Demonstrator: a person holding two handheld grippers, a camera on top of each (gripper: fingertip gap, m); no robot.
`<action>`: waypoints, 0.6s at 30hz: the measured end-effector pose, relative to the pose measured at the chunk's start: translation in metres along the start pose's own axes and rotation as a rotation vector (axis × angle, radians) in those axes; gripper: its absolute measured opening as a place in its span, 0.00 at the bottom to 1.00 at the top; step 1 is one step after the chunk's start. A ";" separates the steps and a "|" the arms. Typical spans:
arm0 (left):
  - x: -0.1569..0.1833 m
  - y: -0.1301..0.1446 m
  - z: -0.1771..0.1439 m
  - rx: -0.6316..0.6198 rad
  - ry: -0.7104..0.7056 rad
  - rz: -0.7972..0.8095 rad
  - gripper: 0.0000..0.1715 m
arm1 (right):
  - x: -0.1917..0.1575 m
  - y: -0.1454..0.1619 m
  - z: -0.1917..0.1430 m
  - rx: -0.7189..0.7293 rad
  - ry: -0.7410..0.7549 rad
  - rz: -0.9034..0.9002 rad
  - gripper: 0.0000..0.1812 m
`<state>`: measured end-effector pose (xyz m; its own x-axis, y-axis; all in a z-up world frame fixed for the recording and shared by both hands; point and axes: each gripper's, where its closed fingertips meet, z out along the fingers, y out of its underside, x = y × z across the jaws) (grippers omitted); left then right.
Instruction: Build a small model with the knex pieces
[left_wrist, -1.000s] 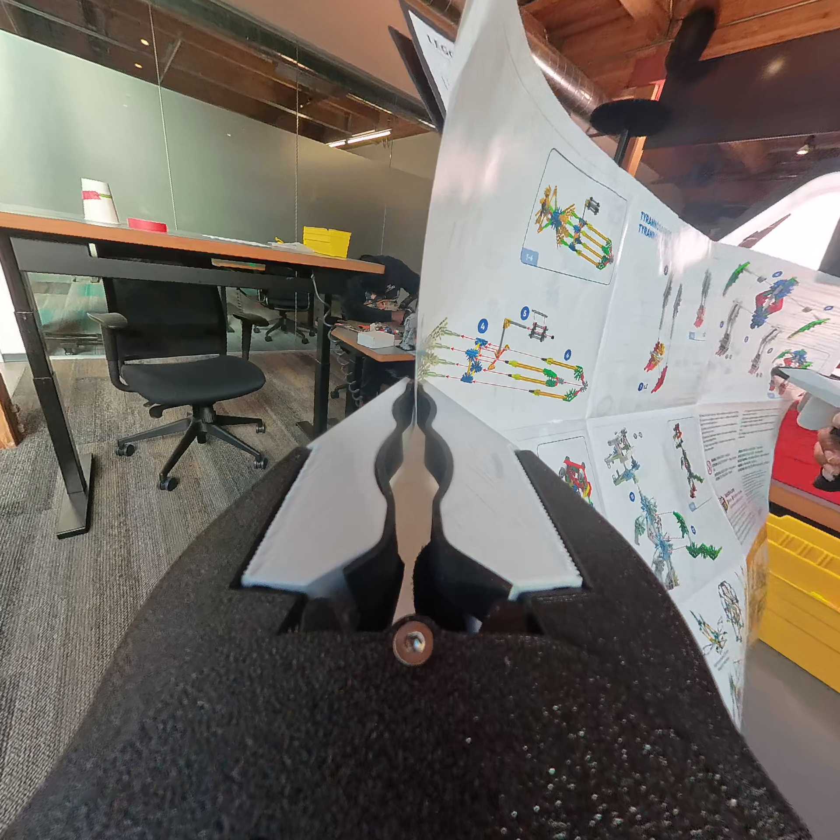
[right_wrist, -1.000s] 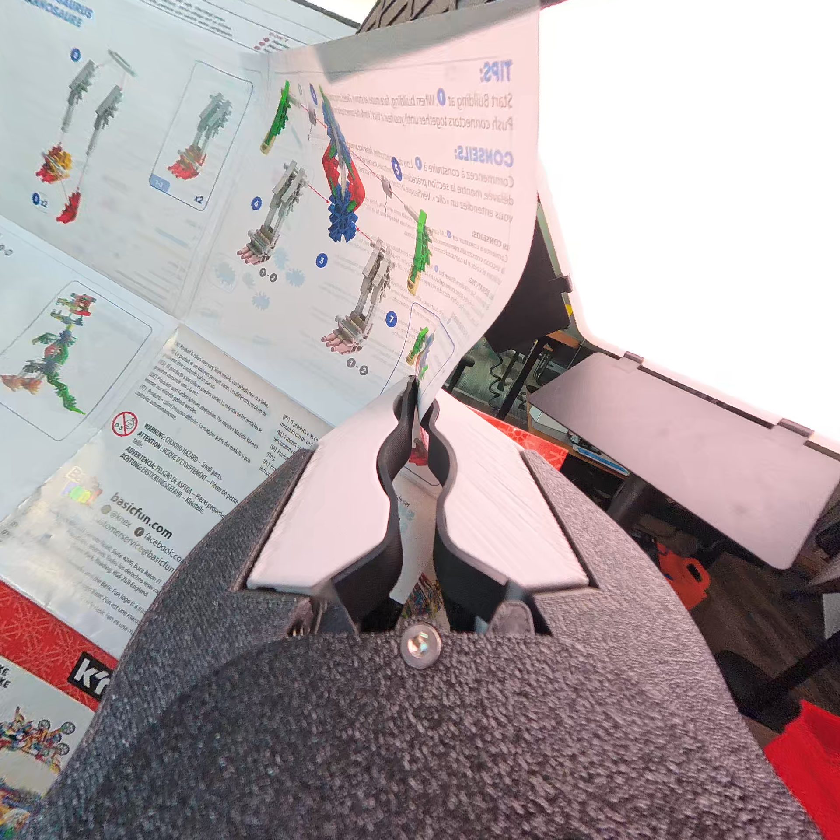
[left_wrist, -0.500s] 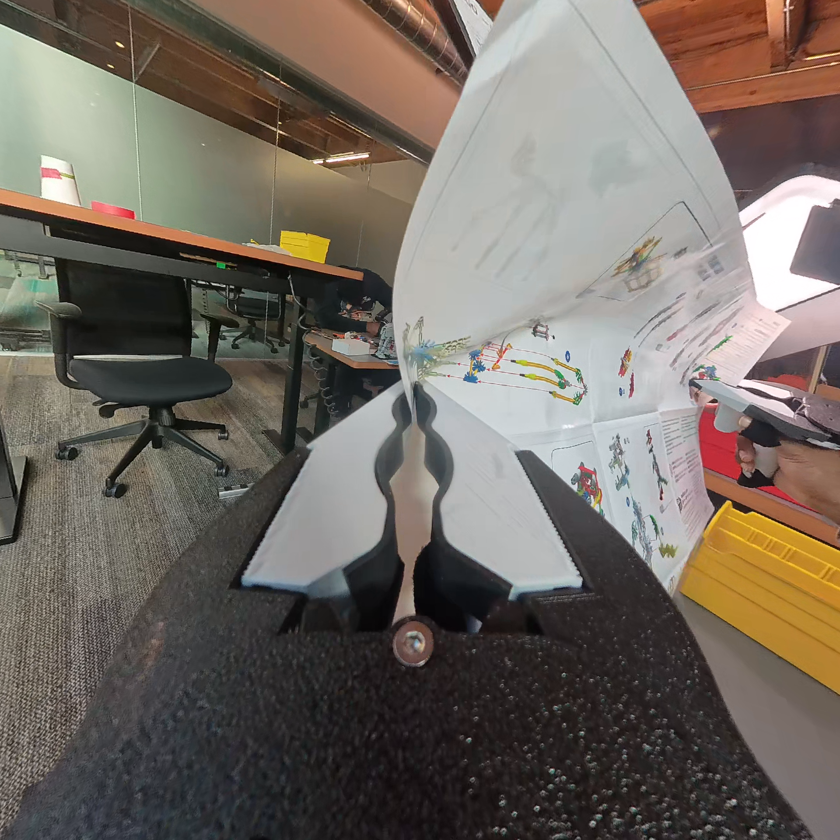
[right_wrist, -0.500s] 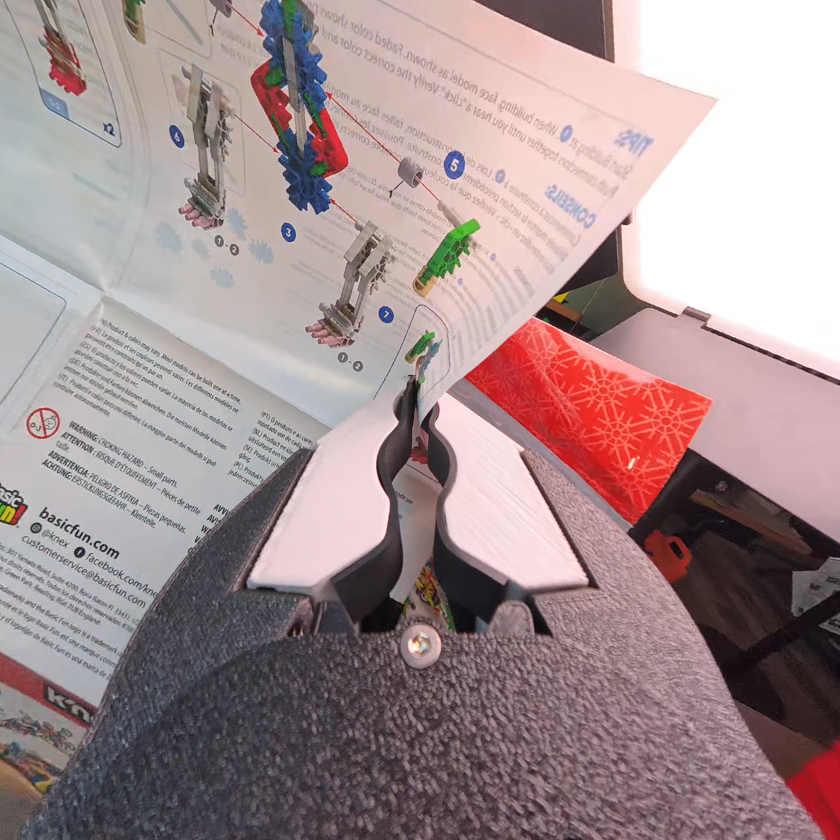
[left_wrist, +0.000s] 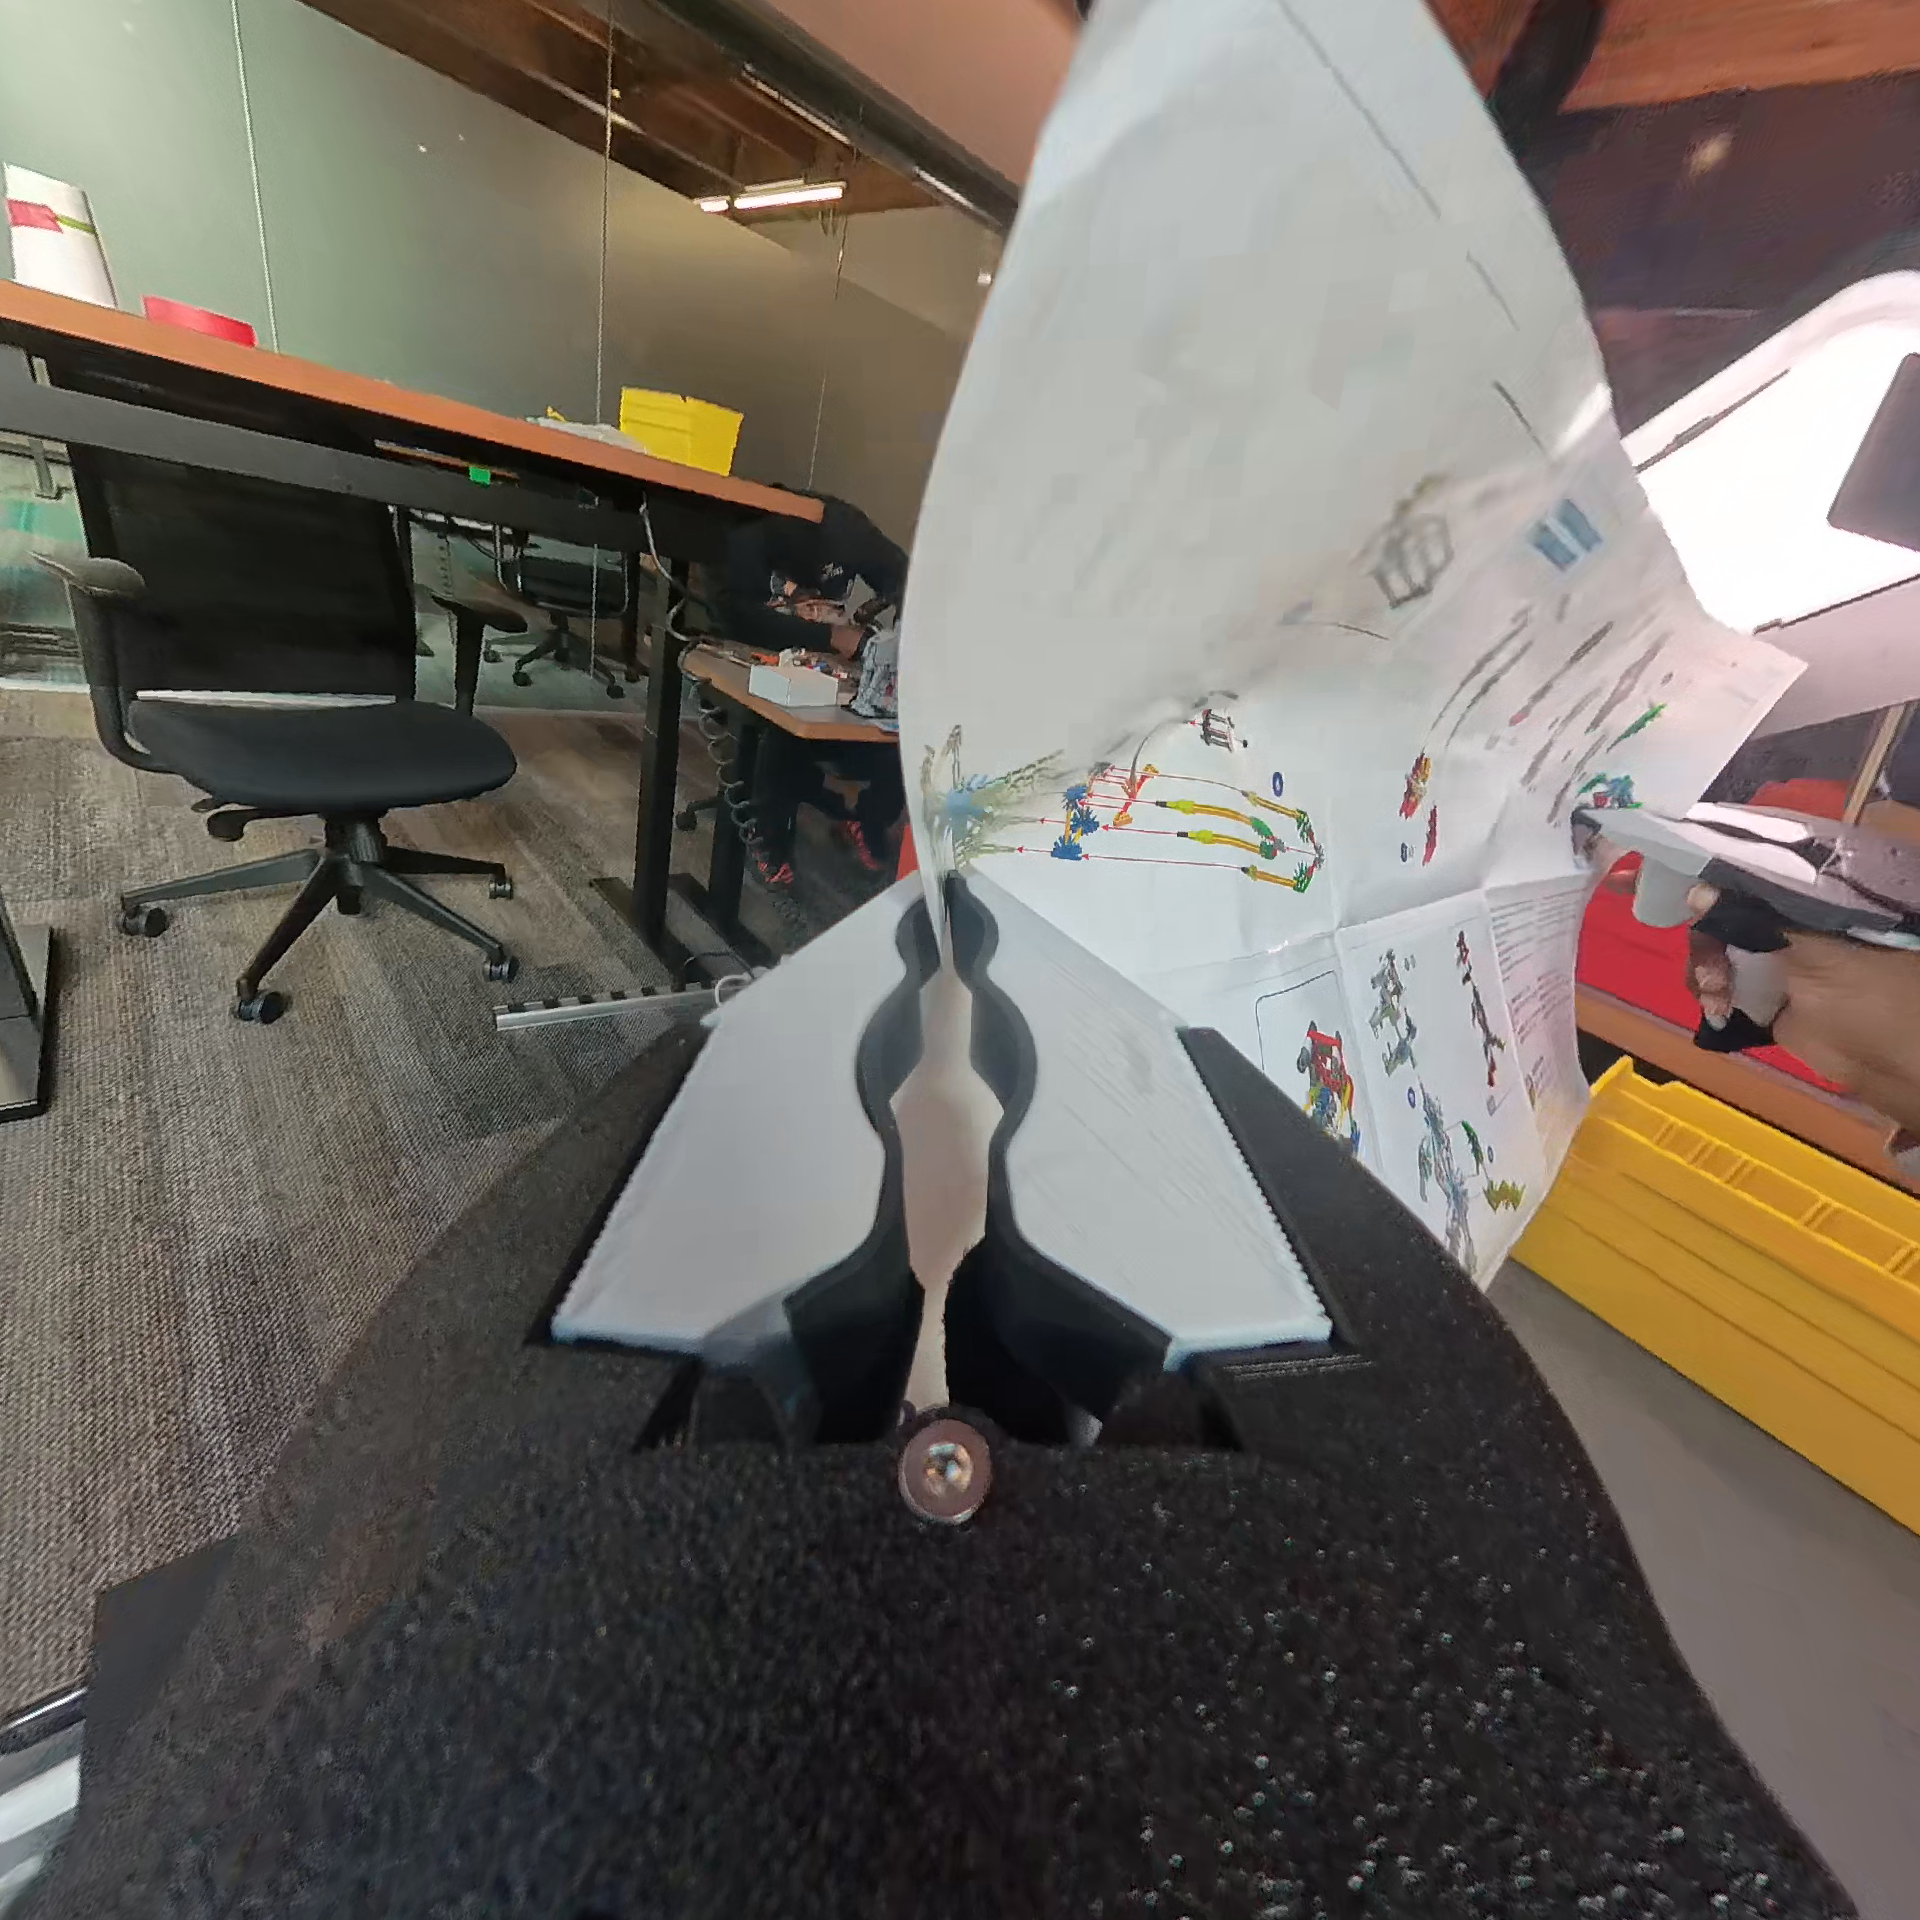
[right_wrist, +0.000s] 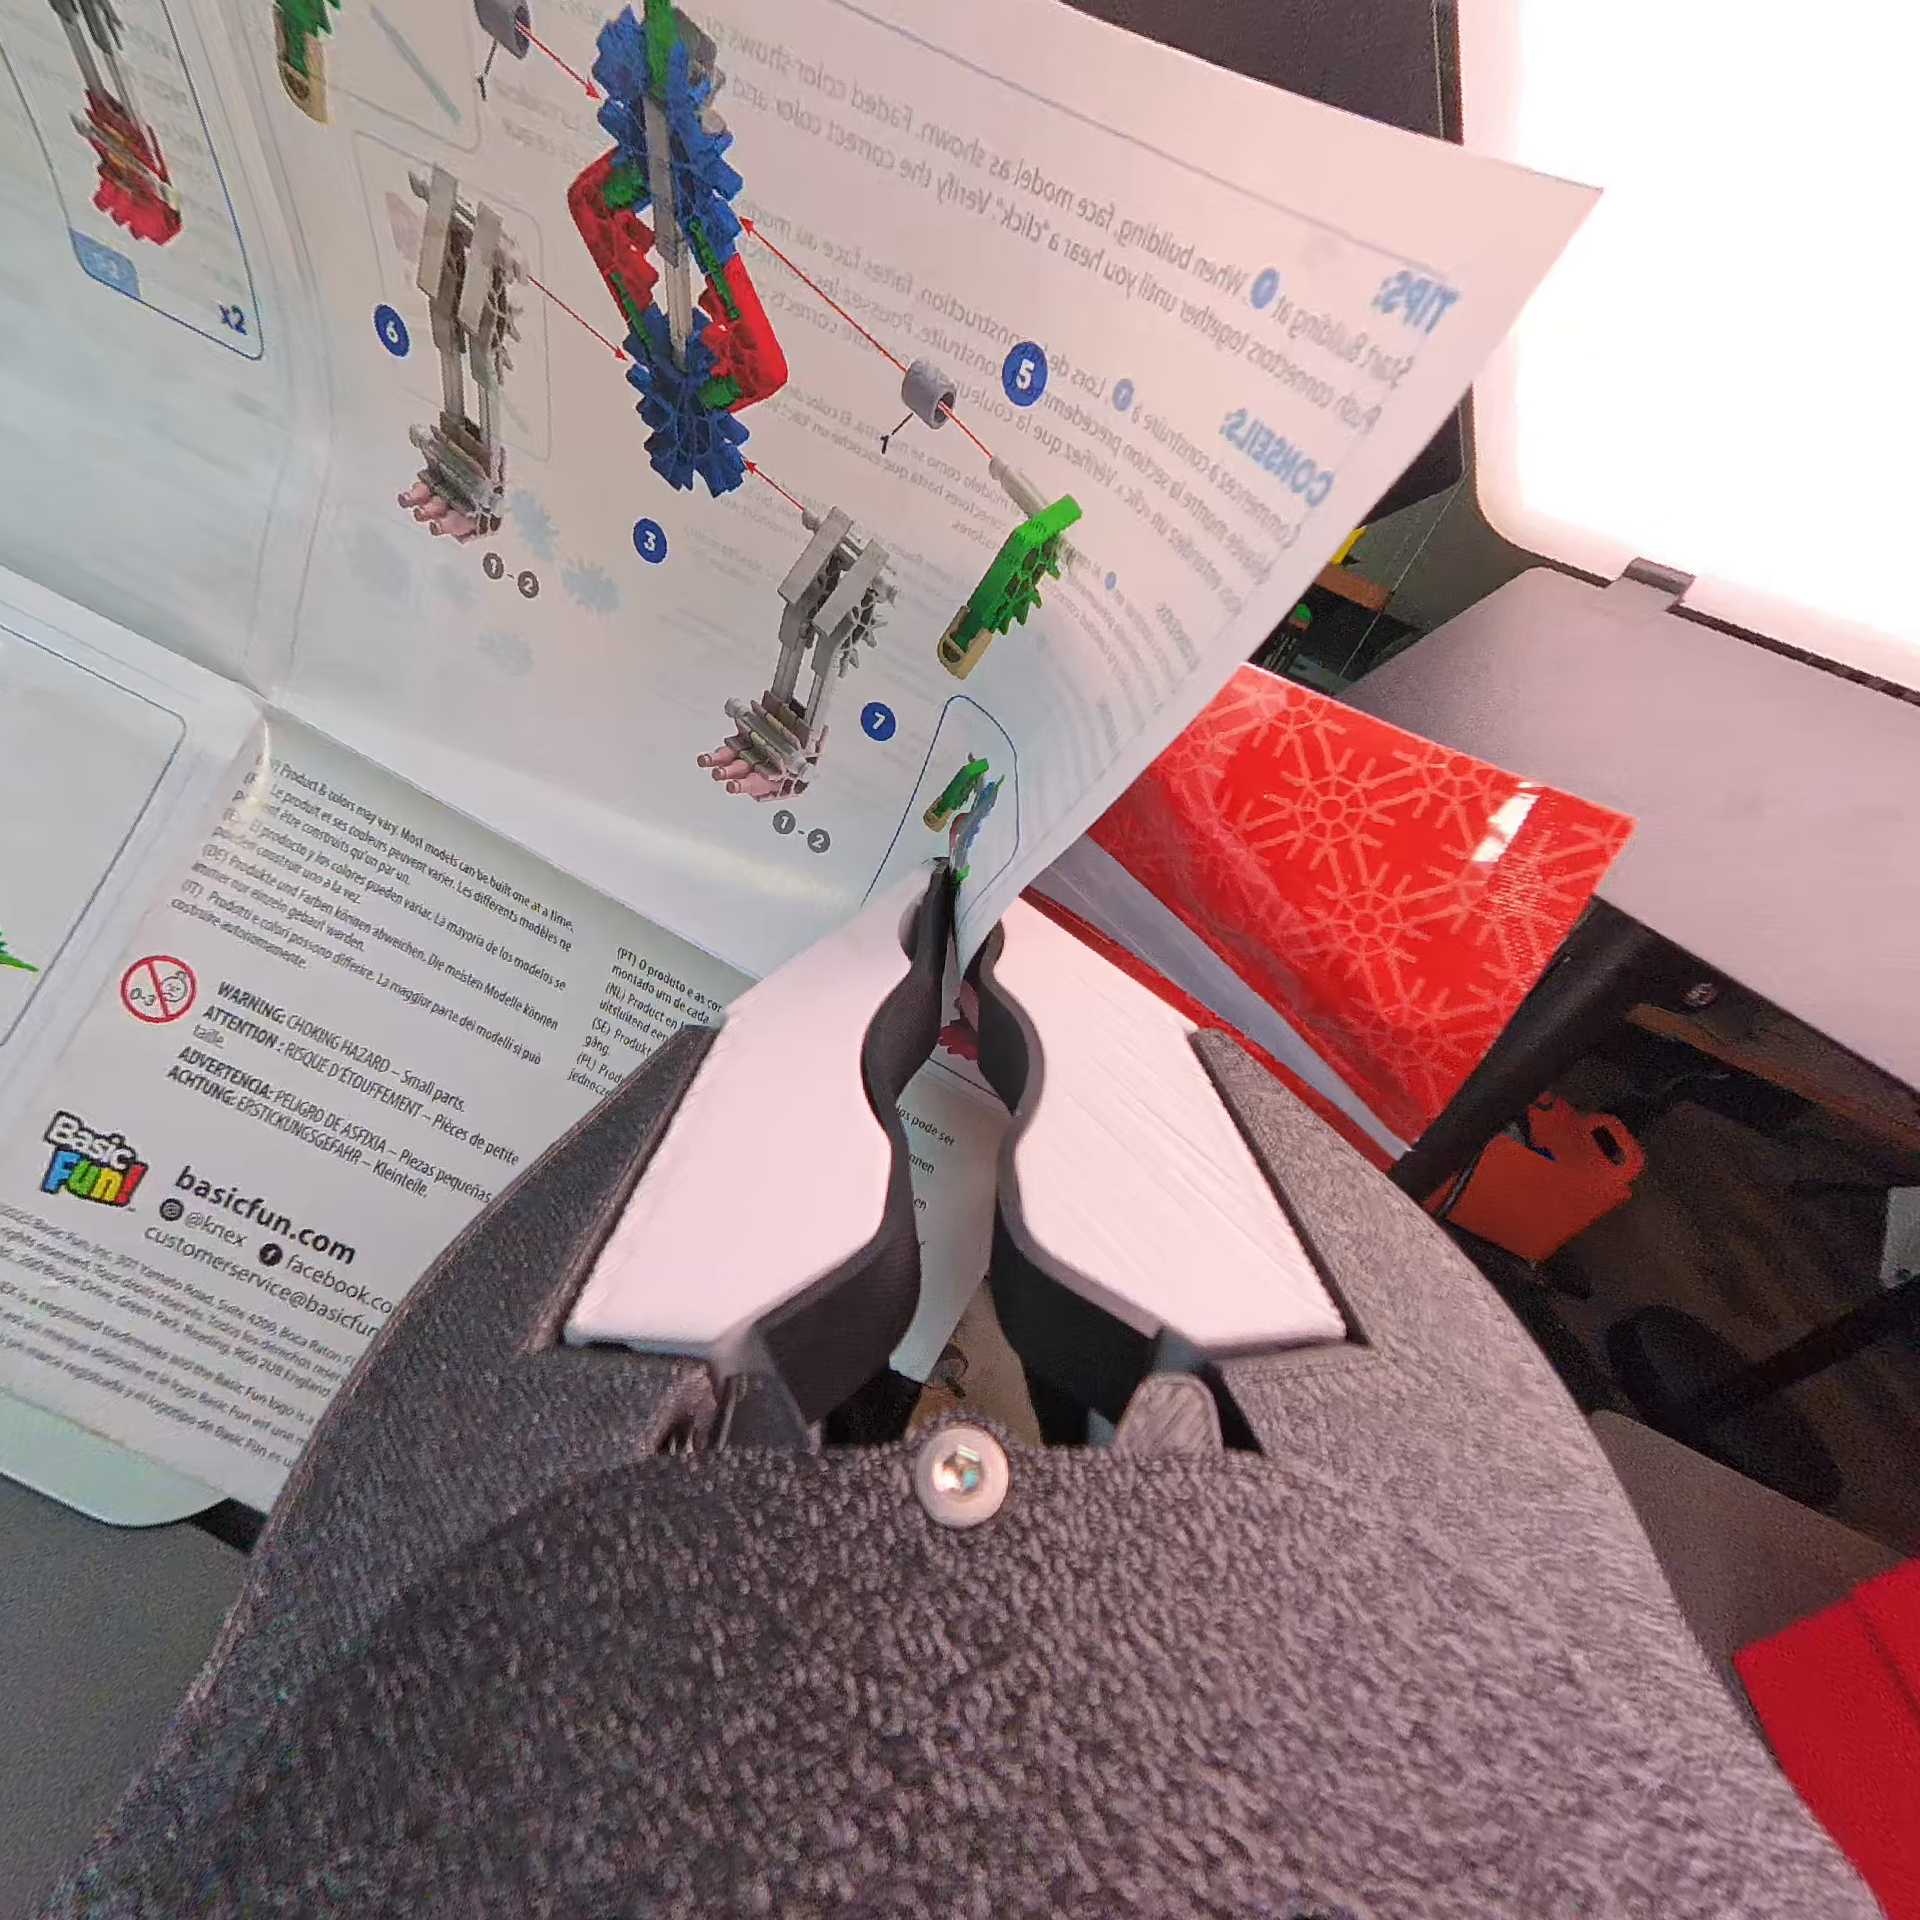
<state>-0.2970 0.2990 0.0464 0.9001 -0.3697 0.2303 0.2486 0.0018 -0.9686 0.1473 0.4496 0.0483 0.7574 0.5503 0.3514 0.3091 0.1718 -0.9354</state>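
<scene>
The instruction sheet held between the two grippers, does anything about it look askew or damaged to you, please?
No tear shows, but the instruction sheet is not flat: it bows and twists in the air, creased along its fold lines. The left gripper and right gripper each pinch only an edge, so the top curls over unsupported.

The sheet (left_wrist: 1226, 499) is thin, slightly glossy paper, creased. The grippers (left_wrist: 948, 891) (right_wrist: 951, 883) have grainy matt black plastic bodies. The red box (right_wrist: 1340, 862) looks glossy.

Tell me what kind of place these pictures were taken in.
Probably an open office or workshop: long desks on carpet, a black swivel chair, glass partition walls, and stacked yellow bins.
</scene>
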 end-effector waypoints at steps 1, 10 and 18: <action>0.004 -0.003 -0.002 -0.023 0.012 0.005 0.00 | 0.003 -0.003 -0.003 -0.015 -0.013 0.015 0.00; 0.003 -0.009 0.000 -0.128 -0.042 0.002 0.00 | 0.009 -0.025 -0.005 -0.113 -0.050 0.045 0.00; -0.004 -0.006 0.003 -0.076 -0.043 0.001 0.00 | 0.009 -0.017 0.011 -0.078 0.015 -0.041 0.00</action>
<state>-0.3008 0.3032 0.0520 0.9154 -0.3295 0.2314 0.2211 -0.0688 -0.9728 0.1426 0.4607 0.0669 0.7515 0.5316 0.3907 0.3837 0.1296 -0.9143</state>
